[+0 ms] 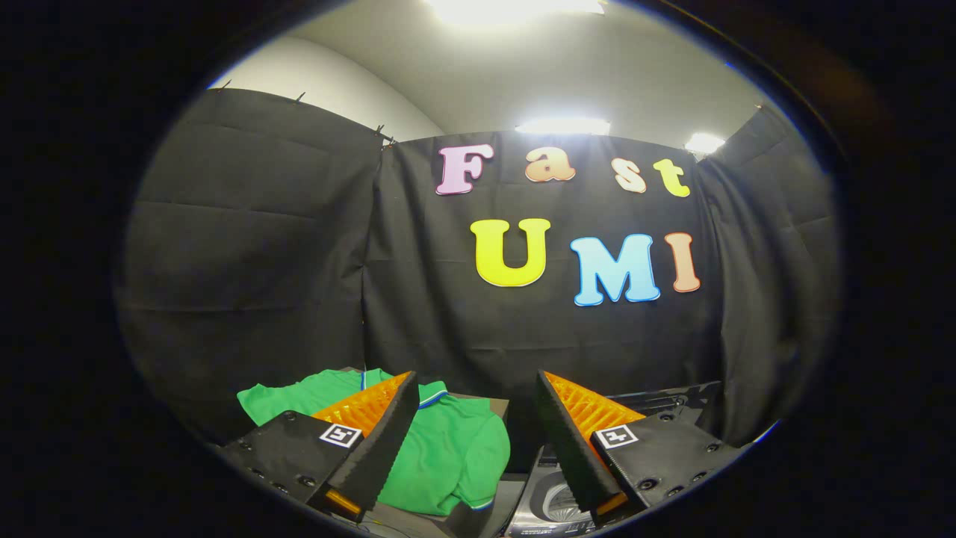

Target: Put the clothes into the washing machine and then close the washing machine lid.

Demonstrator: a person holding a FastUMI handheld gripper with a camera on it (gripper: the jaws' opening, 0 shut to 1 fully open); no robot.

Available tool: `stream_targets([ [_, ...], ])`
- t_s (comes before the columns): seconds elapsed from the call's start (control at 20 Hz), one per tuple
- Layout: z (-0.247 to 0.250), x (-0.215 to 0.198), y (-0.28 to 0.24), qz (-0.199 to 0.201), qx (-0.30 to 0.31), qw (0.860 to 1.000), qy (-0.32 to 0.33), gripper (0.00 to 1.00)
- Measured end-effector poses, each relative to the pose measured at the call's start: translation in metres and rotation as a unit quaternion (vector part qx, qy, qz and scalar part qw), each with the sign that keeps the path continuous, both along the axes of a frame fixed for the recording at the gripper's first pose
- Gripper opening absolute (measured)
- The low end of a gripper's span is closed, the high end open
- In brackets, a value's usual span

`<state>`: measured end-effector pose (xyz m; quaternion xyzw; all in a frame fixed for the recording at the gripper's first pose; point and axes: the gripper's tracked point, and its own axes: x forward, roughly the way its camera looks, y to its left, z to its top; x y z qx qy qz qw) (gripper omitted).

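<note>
- Gripper view: the gripper (478, 388) is hanging released above the counter (493, 407), its two fingers spread wide apart with nothing between them.
- A green shirt (448, 448) with a blue-edged collar is lying crumpled on the counter; the one finger (381, 441) is crossing in front of the shirt, and I cannot tell whether it is touching the cloth.
- The washing machine (549, 501) is sitting just beside the shirt, low under the other finger (571, 441); a dark top and a round pale part are showing, and I cannot tell how its lid is standing.
- The black cloth wall (299, 261) is rising behind the shirt, with bright ceiling lights (564, 125) glowing above it.
</note>
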<state>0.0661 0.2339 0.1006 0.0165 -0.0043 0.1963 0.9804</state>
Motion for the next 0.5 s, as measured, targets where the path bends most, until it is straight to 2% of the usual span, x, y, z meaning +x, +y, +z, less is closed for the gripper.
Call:
stream_targets([
  [0.5,0.0,0.003,0.065,0.042,-0.006,0.999,0.016,0.98],
])
